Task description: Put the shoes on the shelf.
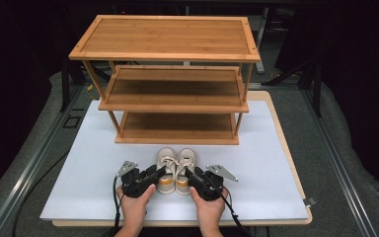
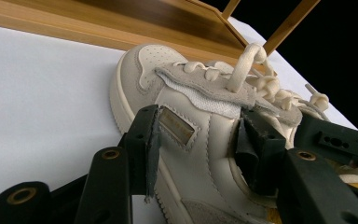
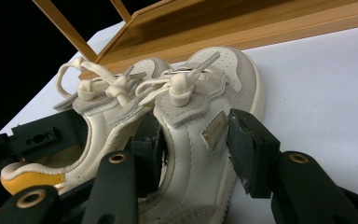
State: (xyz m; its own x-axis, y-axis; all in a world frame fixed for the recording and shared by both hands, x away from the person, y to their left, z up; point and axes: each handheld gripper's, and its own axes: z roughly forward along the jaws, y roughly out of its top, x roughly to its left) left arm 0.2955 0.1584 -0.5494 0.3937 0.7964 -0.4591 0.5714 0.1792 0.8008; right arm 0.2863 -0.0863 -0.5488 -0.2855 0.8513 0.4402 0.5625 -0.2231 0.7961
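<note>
Currently, a pair of small cream shoes is seen at the lower centre of the high view, on the white bench (image 1: 94,163) just in front of the wooden rack (image 1: 177,123). The left shoe (image 1: 166,168) is clamped at its side wall by the left claw (image 1: 159,173); the right shoe (image 1: 185,168) is likewise clamped by the right claw (image 1: 191,174). Both toes are pointed toward the lowest shelf (image 1: 177,129), directly above in the frame, so a straight forward carry is judged likely.
</note>
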